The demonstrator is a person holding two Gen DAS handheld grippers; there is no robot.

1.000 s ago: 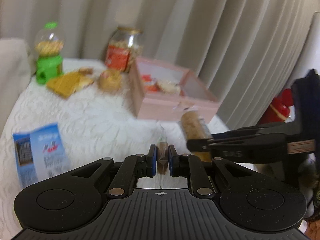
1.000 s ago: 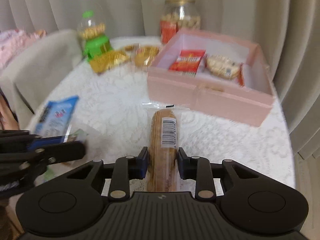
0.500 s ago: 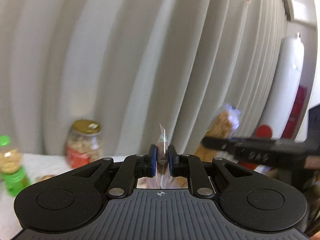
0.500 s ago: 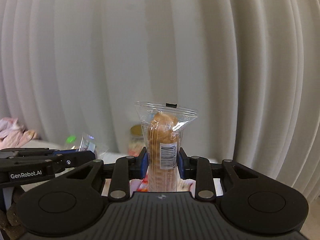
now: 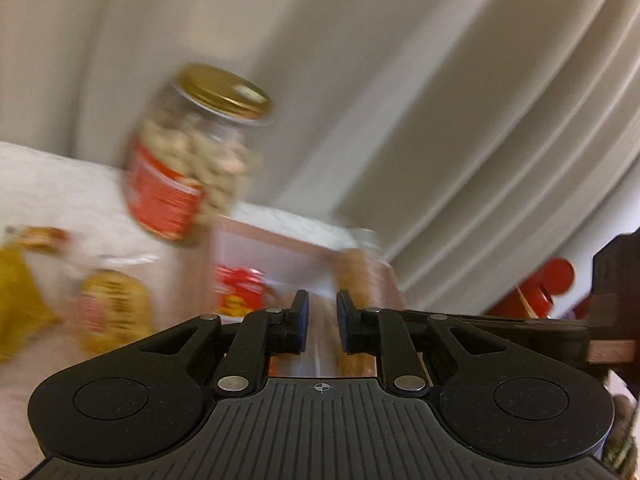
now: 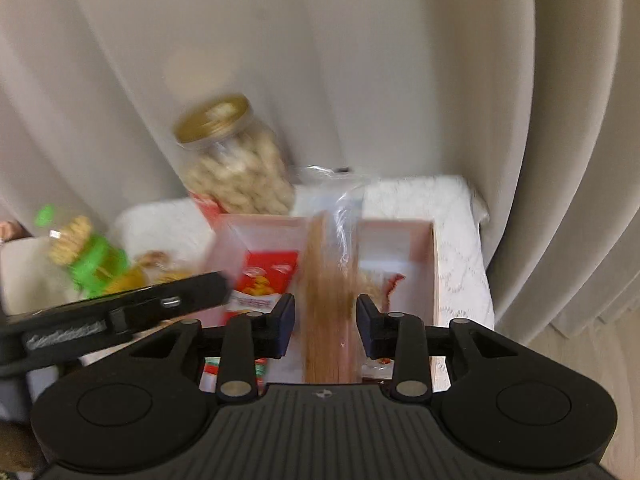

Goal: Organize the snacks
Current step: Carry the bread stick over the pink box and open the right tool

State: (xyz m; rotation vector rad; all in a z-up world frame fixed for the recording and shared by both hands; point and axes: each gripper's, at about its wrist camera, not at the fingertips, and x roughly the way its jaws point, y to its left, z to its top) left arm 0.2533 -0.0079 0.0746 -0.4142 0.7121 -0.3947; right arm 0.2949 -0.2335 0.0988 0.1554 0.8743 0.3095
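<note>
- Pink snack box [image 6: 434,264] lies straight ahead of and below the right gripper [image 6: 325,326], open side up.
- Right jaws are opening; the wrapped bread stick [image 6: 328,300] sits between them, a gap showing at each pad, its long axis running along the fingers toward the box.
- Left gripper [image 5: 319,322] is opening too, with only a blurred clear wrapper [image 5: 320,344] between its pads; whether they press it I cannot tell.
- Of the two, the right is better lined up over the box, beside the red packet [image 6: 264,280]; the peanut jar [image 6: 236,168] stands beyond.
</note>
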